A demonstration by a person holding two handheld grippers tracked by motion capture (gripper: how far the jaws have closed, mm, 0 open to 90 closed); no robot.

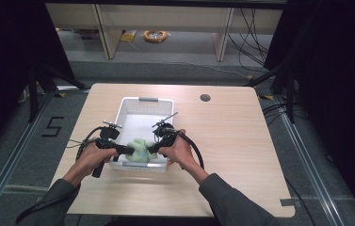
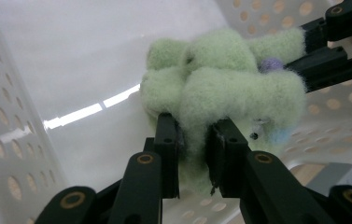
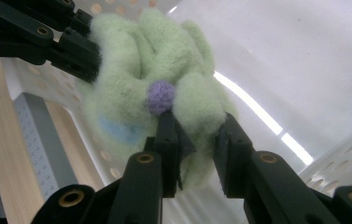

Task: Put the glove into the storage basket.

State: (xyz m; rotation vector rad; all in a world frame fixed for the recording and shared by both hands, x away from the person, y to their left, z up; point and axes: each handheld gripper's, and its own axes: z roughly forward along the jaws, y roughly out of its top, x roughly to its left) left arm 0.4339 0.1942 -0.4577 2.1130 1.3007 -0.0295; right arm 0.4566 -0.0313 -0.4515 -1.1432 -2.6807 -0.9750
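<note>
A pale green plush toy (image 1: 139, 150) hangs between both grippers, just above the near end of a white perforated basket (image 1: 137, 106). My left gripper (image 1: 129, 150) is shut on one fluffy limb of the plush toy (image 2: 220, 88), pinched between its black pads. From the other side, my right gripper (image 1: 150, 148) is shut on another part of the plush toy (image 3: 164, 70), right below a small purple pom-pom (image 3: 160, 97). A light blue patch (image 3: 117, 130) shows on the toy's side. In each gripper view the other gripper's jaws grip the far side of the toy.
The basket stands on a light wooden table (image 1: 227, 141), which has a round cable hole (image 1: 205, 98) at the back right. The basket's inside floor (image 2: 71, 56) is bare white plastic. A grey handle (image 1: 148, 99) marks its far rim. Shelving and cables lie beyond the table.
</note>
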